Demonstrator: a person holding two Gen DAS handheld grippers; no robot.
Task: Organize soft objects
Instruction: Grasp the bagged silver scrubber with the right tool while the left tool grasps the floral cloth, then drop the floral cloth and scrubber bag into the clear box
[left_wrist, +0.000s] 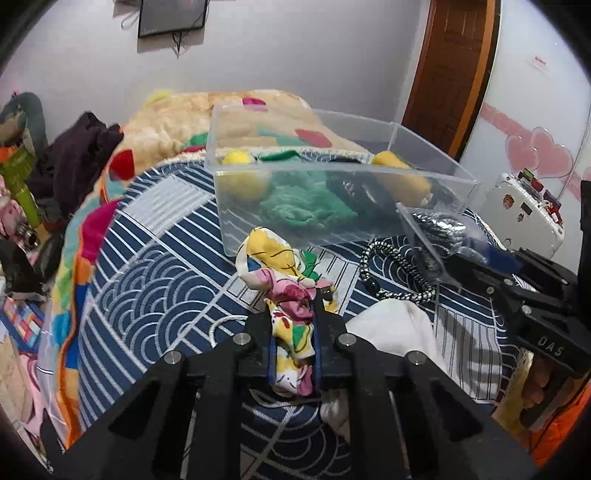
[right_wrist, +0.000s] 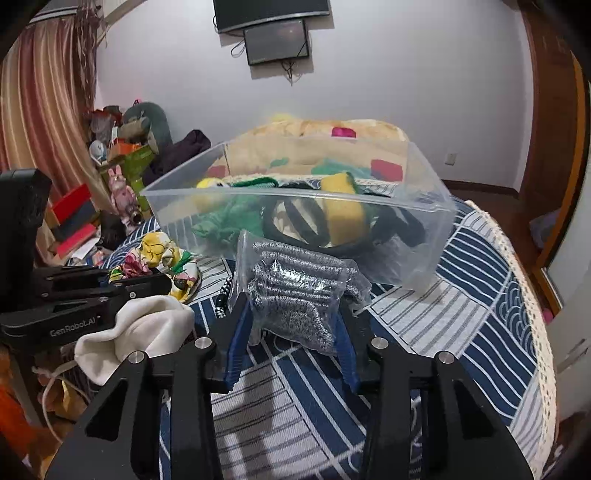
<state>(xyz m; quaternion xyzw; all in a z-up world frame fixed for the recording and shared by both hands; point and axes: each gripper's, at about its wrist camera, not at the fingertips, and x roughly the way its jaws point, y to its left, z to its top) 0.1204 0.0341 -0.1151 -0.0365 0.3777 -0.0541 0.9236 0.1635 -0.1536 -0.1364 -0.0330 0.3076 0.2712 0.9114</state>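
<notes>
Bedroom, a blue-and-white patterned bedspread (right_wrist: 480, 280) with a clear plastic bin (right_wrist: 424, 236) on it.

The bin holds a yellow ball (left_wrist: 242, 184), green knitted yarn (left_wrist: 303, 210), black straps (right_wrist: 295, 221) and a yellow plush piece (right_wrist: 343, 210). In front of it the left gripper (left_wrist: 293, 332) is clamped on a floral cloth (left_wrist: 280, 273) that trails onto the bedspread. The right gripper (right_wrist: 291, 328) is clamped on a clear bag of grey knitted fabric (right_wrist: 295, 288), just before the bin's near wall. A white cloth (right_wrist: 144, 328) and a black-and-white cord (left_wrist: 391, 273) lie between them.
</notes>
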